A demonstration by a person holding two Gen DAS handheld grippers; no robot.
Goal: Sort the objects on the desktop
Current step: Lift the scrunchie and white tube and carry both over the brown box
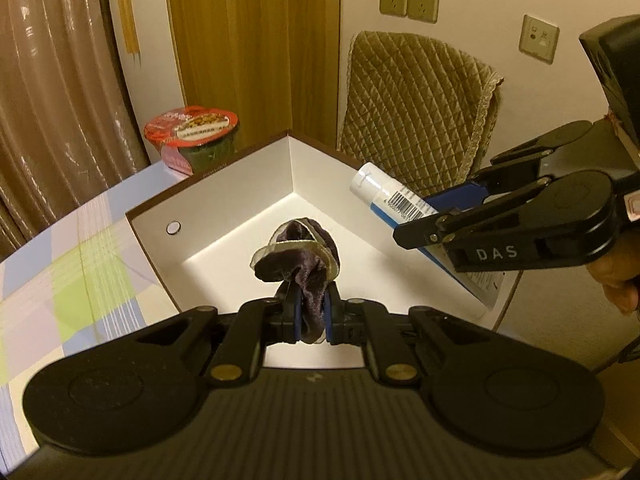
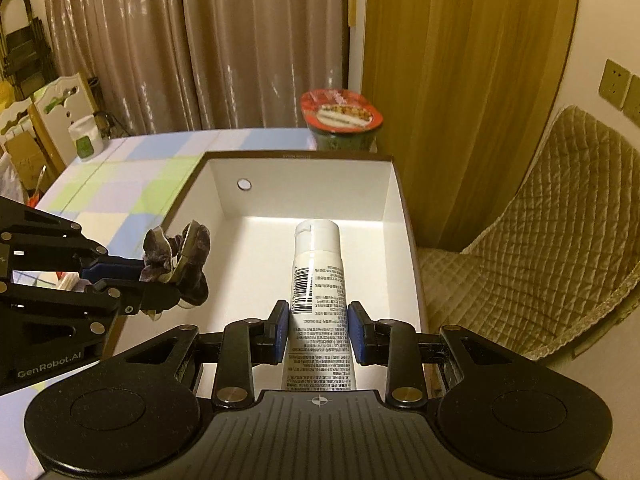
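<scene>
Right claw [image 2: 318,330] grips tube [image 2: 318,280], cap pointing forward over box [image 2: 396,216].

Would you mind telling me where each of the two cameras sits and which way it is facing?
Left wrist: on the left gripper, looking along its fingers into the open white box; it clamps a dark purple scrunchie. The right gripper and part of a hand show at right.
Right wrist: on the right gripper, facing the box's far wall, holding a white tube. The left gripper shows at left.
Shared: box, both grippers, scrunchie, tube, noodle cup, quilted chair.
</scene>
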